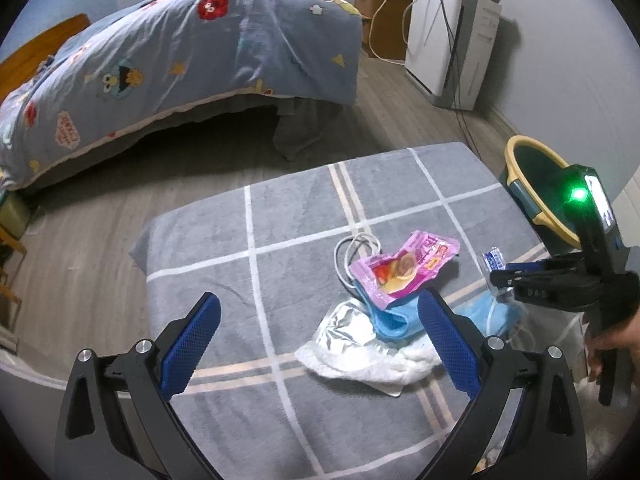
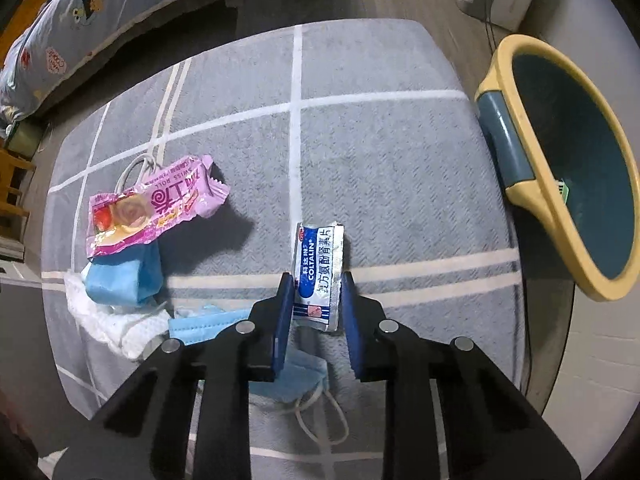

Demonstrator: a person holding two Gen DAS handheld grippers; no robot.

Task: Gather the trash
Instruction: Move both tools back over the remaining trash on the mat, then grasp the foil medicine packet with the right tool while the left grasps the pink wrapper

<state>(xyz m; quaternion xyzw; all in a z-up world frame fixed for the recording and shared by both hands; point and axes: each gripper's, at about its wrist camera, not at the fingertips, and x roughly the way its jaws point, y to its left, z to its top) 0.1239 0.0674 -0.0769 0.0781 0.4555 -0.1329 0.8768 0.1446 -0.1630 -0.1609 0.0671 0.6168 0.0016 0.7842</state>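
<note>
My right gripper (image 2: 316, 280) is shut on a white-and-blue medicine sachet (image 2: 319, 272) and holds it above the grey checked cloth (image 2: 380, 160); the sachet also shows in the left wrist view (image 1: 493, 259). My left gripper (image 1: 318, 330) is open and empty, just above a pile of trash. The pile holds a pink snack wrapper (image 1: 404, 270), a blue face mask (image 1: 394, 322), a white tissue (image 1: 372, 368) and silver foil (image 1: 344, 326). The pink wrapper (image 2: 152, 204), blue mask (image 2: 120, 280) and a second mask (image 2: 292, 376) show in the right wrist view.
A yellow-rimmed teal bin (image 2: 576, 168) stands right of the cloth; it also shows in the left wrist view (image 1: 536, 188). A bed with a blue patterned duvet (image 1: 180, 52) stands beyond. A white appliance (image 1: 448, 36) with cables stands by the wall.
</note>
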